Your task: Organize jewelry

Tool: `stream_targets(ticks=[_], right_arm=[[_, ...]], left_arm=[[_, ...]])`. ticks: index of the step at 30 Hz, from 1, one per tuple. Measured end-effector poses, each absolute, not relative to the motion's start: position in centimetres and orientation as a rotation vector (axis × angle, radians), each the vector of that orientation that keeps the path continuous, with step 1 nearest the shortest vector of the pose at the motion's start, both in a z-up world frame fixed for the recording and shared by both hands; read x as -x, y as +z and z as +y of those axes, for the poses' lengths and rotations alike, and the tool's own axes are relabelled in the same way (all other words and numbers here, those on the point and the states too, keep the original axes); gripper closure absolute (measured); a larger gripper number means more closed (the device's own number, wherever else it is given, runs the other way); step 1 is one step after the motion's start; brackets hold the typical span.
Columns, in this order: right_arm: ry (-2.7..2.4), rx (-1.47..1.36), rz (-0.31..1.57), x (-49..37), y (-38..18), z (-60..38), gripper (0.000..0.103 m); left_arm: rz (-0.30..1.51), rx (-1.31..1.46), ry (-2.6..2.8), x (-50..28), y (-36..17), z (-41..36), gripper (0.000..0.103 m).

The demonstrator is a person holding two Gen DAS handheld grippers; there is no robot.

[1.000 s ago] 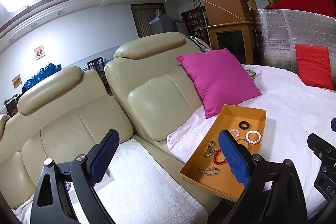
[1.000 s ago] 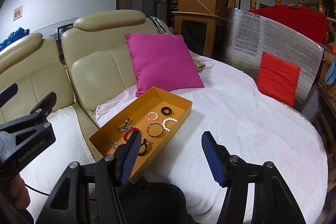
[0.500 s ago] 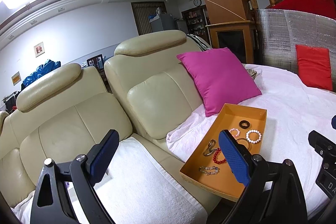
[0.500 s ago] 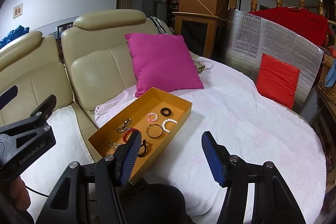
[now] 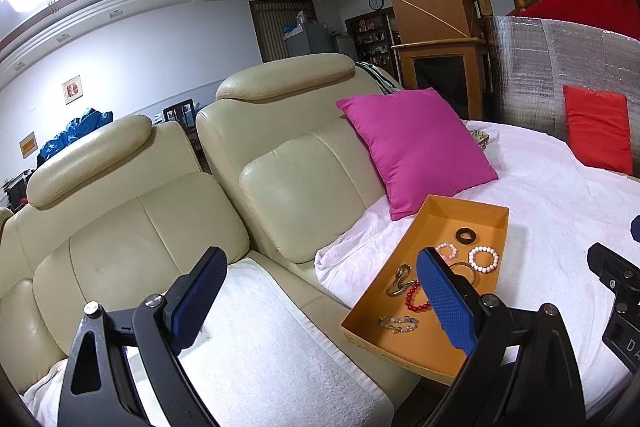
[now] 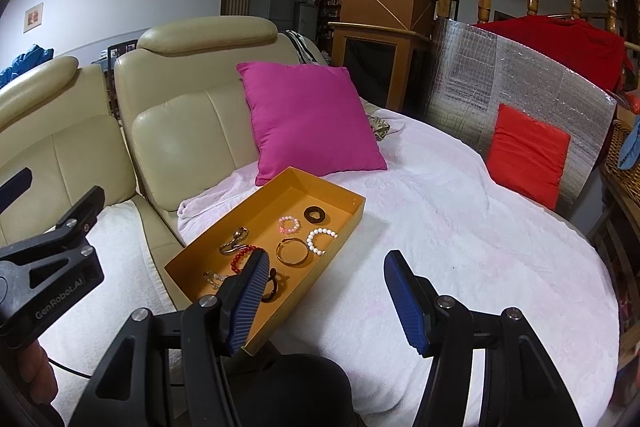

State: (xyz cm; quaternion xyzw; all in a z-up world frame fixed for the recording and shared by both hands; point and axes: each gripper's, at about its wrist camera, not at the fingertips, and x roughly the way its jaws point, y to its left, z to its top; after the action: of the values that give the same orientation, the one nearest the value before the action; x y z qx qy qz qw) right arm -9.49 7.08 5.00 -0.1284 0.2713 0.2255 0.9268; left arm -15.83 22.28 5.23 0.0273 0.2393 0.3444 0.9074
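Both my claws are spread wide with nothing in them, left claw (image 5: 320, 301) over the sofa seat, right claw (image 6: 324, 297) hovering by the orange tray's (image 6: 332, 193) near corner. All the jewelry I can see sits loose in that tray: white bead bracelet (image 6: 321, 241), gold bangle (image 6: 293, 251), black ring (image 6: 314, 214). Could be sorted already or about to be, can't tell. The tray's near end seems to overhang the white cover's (image 6: 460, 235) edge, so I'd go easy; there's loads of open cover to its right.
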Motion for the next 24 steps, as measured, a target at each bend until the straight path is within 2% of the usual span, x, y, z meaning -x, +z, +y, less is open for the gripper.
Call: stream_targets(ticks=[24], right_arm=[[0.460,0.278,0.562,8.95,4.76,7.88,0.039]], left_arm=[[0.498,-0.045,0.711,15.38,4.83,22.97,0.007]])
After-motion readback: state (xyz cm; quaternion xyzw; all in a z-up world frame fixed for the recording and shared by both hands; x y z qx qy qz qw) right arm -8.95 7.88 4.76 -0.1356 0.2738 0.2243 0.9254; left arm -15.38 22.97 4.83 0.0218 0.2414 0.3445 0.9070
